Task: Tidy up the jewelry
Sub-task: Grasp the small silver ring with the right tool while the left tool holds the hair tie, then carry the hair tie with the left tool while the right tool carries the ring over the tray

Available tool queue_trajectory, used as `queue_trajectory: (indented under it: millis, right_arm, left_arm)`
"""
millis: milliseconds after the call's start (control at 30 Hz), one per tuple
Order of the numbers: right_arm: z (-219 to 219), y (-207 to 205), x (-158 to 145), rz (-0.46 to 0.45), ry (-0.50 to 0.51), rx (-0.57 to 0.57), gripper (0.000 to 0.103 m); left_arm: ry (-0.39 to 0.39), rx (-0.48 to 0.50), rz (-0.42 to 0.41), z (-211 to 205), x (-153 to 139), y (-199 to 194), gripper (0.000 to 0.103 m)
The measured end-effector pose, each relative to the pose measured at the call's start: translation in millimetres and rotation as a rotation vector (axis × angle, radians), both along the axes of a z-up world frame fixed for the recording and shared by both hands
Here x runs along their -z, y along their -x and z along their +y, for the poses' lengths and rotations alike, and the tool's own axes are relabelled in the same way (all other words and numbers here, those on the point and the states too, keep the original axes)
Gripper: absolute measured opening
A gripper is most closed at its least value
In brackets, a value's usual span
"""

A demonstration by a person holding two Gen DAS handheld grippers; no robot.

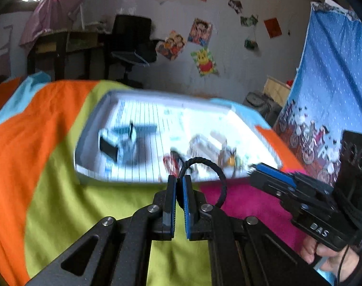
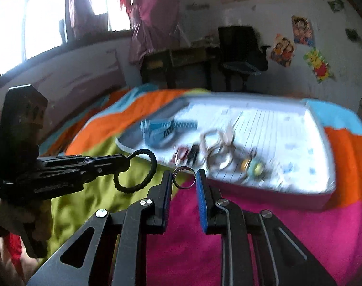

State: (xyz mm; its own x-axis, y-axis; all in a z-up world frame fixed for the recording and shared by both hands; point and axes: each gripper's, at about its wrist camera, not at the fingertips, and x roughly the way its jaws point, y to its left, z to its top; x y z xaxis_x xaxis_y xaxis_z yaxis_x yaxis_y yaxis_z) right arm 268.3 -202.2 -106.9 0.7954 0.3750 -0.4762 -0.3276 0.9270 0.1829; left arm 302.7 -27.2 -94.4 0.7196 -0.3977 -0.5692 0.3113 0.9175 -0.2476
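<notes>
Left wrist view first: left tongs [image 1: 180, 186] pinched nearly shut on a black braided bracelet [image 1: 214, 174], loop sticking up and off to the right of the tips. White tray [image 1: 90, 128] straight ahead on the bed's patchwork blanket [image 1: 49, 143], just past the tips. Rest of the jewelry heaped near the tray's front edge, too smeared by motion blur to sort out. Small blue box [image 1: 123, 143] further left in the tray. Right tongs [image 1: 254, 169] poking in from the right, tips at the tray's near right corner.

Right wrist view: right tongs [image 2: 184, 178] open about halfway, a small metal key ring [image 2: 184, 177] sitting between the fingers, touching the left one. Can't tell if actually gripped or just caught there. Left tongs [image 2: 129, 160] coming in from the left with the bracelet [image 2: 135, 171] dangling over the green patch, still short of the tray [image 2: 324, 143]. Jewelry pile [image 2: 216, 155] dead ahead, a bit right.

Guessing a drop-off next: tray in front of both, right tongs nearer to it, so mostly a short push forward for each.
</notes>
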Motion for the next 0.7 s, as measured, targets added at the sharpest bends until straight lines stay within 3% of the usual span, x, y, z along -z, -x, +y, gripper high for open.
queue_trajectory:
  millis: [167,333,533,700]
  right_arm:
    - [-27.2,-14.1,-10.6,0.015,-0.015,0.120,0.018]
    - [-46.8,-31.6,2.3,0.066,-0.011,0.206,0.018]
    - [-51.7,-48.0,23.3,0.124,-0.012,0.224,0.018]
    - [-48.6,-50.6,26.6,0.120,-0.004,0.226,0.018]
  left_arm:
    - [0.012,-0.062,-0.050,-9.7,-10.4,-29.4,0.006]
    - [0.009,-0.119,0.005,-18.6,2.7,-57.0,0.006]
    - [-0.010,-0.136,0.067,-24.6,21.8,-68.8,0.006]
    - [-0.012,-0.128,0.083,-26.6,31.5,-67.5,0.006]
